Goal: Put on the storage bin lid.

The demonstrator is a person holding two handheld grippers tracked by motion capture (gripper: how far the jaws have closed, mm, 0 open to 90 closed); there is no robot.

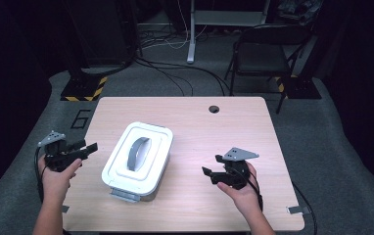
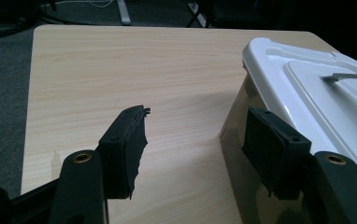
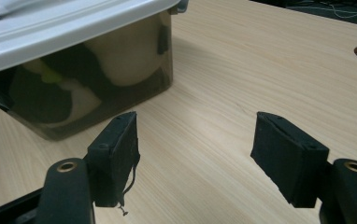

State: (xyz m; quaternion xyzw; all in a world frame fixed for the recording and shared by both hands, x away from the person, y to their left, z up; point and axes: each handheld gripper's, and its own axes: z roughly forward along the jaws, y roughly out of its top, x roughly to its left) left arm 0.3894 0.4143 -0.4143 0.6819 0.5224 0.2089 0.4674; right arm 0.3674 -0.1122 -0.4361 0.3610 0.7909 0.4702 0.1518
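In the high view, the left gripper (image 1: pixel 88 147) is held at the left edge of the wooden table (image 1: pixel 214 137), level, pointing right toward the storage box (image 1: pixel 137 160). Its jaws stand apart with nothing between them. The left hand (image 1: pixel 58 176) grasps the body from below, forearm entering from the bottom edge.

The storage box sits left of table centre, long axis tilted slightly clockwise. Its white lid (image 1: pixel 141 147) is on, with a grey handle (image 1: pixel 137 153) lying along the middle and a grey latch (image 1: pixel 124 195) at the near end.

The left gripper view shows the right-hand jaw pad just beside the box's near corner; contact cannot be confirmed. The right gripper view shows what the high view does not: the box wall (image 3: pixel 97 79) is tinted and translucent, with dark and pale contents, not identifiable.

The right gripper (image 1: pixel 210 165) is held right of the box, well apart from it, pointing left. Its jaws stand apart over bare wood, empty. The right hand (image 1: pixel 241 188) grips from behind. A cable hole (image 1: pixel 214 108) lies near the far edge.
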